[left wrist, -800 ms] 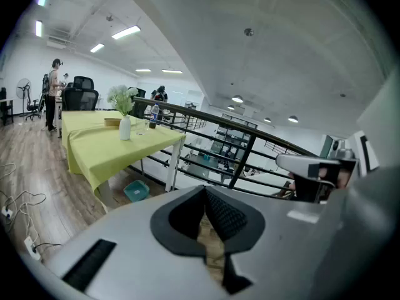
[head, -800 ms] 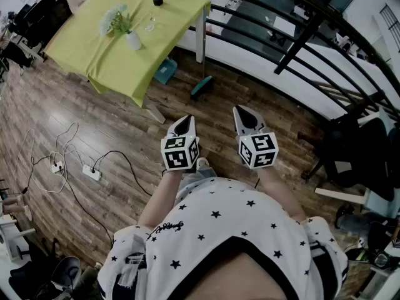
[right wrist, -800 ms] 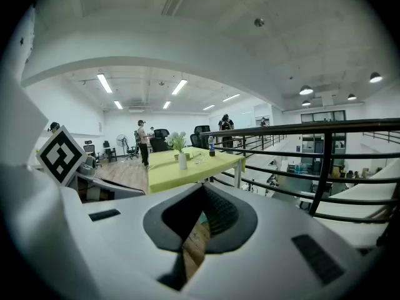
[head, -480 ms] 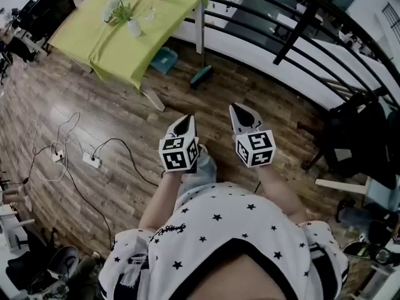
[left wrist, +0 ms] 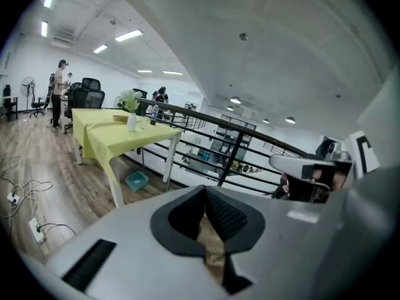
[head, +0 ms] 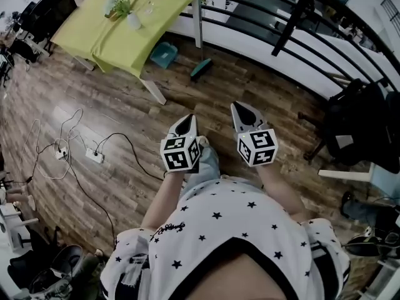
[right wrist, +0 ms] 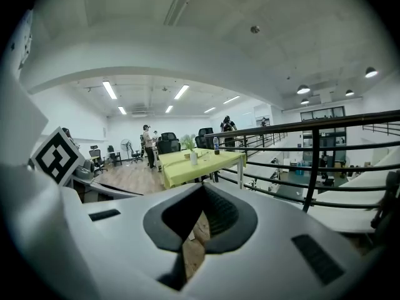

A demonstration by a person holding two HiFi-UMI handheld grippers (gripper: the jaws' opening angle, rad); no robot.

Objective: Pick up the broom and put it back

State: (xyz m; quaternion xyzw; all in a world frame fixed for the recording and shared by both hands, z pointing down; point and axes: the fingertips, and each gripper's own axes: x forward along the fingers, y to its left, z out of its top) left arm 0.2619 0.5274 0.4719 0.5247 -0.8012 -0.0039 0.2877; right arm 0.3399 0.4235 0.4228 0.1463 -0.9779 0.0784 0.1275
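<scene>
A broom with a green head (head: 201,69) stands on the wood floor against the white ledge under the railing, beside the table leg, well ahead of both grippers. My left gripper (head: 185,124) and right gripper (head: 241,111) are held side by side at waist height, pointing toward it, both shut and empty. In the left gripper view the jaws (left wrist: 205,191) meet at the tip with only floor behind them. The right gripper view shows its jaws (right wrist: 203,190) closed the same way. Neither gripper view shows the broom.
A table with a yellow-green cloth (head: 119,33) carries a plant, a vase and a bottle. A teal dustpan (head: 164,54) lies under it. Cables and power strips (head: 94,156) trail at left. A black railing (head: 281,49) runs along the far side; a black chair (head: 353,127) stands right.
The table, dustpan and broom have slid upward in the head view. Both grippers keep the same shut, side-by-side pose.
</scene>
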